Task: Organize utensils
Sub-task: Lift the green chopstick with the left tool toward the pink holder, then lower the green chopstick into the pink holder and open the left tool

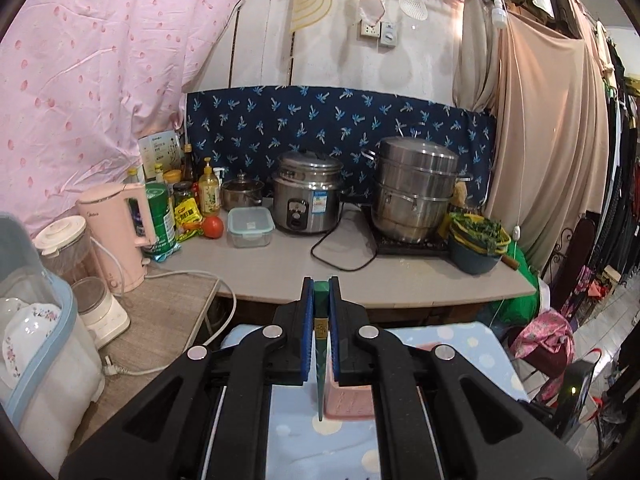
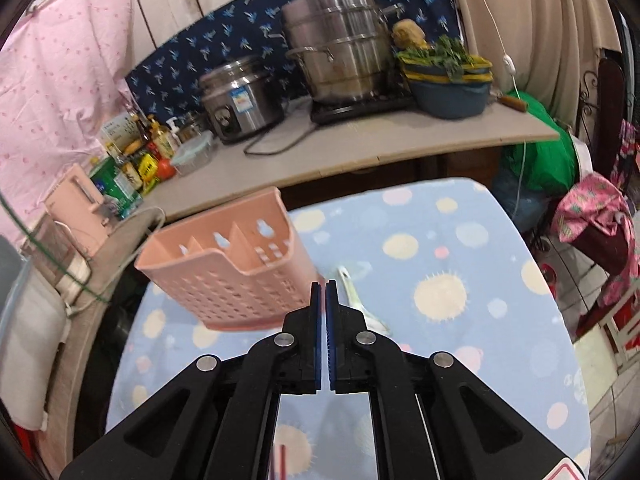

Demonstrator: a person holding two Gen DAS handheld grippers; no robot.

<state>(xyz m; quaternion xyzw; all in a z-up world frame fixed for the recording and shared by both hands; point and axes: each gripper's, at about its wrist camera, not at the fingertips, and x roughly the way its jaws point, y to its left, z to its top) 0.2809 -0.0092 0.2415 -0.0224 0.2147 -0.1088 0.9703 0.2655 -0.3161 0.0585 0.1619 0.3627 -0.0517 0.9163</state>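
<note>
Left gripper clamped on green chopstick, tip hanging down over pink utensil caddy. Right gripper fully closed, empty, above dotted table. Caddy near table's far left edge; white spoon just beside it.

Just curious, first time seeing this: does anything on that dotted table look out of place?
Yes: a pale spoon lies loose on the dotted tablecloth beside the pink utensil holder, whose compartments look empty. The left gripper holds a green chopstick.
</note>
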